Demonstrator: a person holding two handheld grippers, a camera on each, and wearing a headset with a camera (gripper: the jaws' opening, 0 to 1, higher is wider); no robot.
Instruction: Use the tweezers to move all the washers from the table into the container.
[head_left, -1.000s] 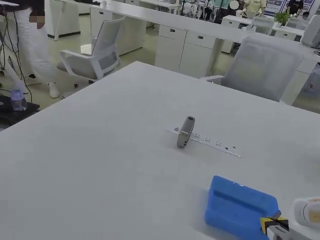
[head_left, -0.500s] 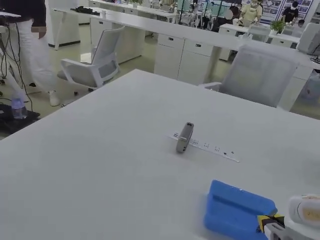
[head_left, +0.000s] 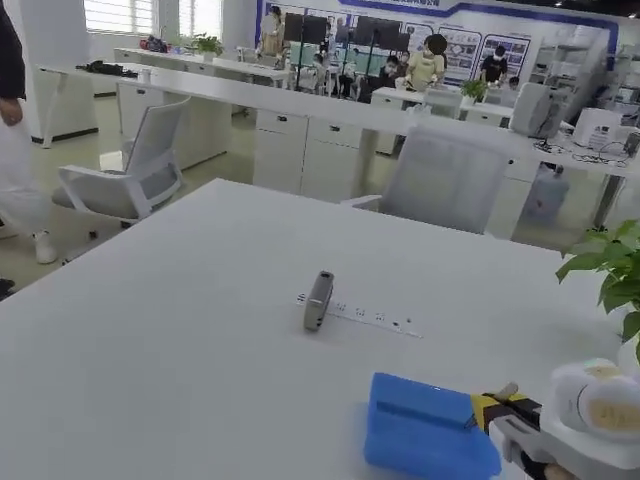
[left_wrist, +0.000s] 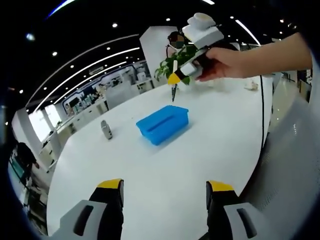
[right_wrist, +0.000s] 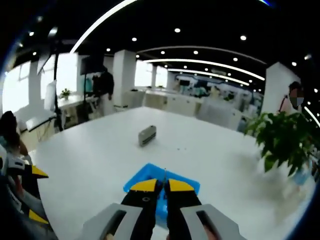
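Observation:
A blue container sits on the white table at the near right. My right gripper hovers at its right end, shut on thin tweezers that point down over the table. Looking along its jaws, the container lies just below my right gripper. A row of small dark items, too small to identify, lies beside a grey block at mid-table. My left gripper is open with nothing in it, low at the near table edge, and the container is ahead of it.
A potted plant stands at the table's right edge. Grey office chairs stand behind the far edge. A person's hand holds the right gripper. Wide bare tabletop lies left of the container.
The head camera has tilted up and turned right, so the scene has shifted. My right gripper has risen a little at the container's right end.

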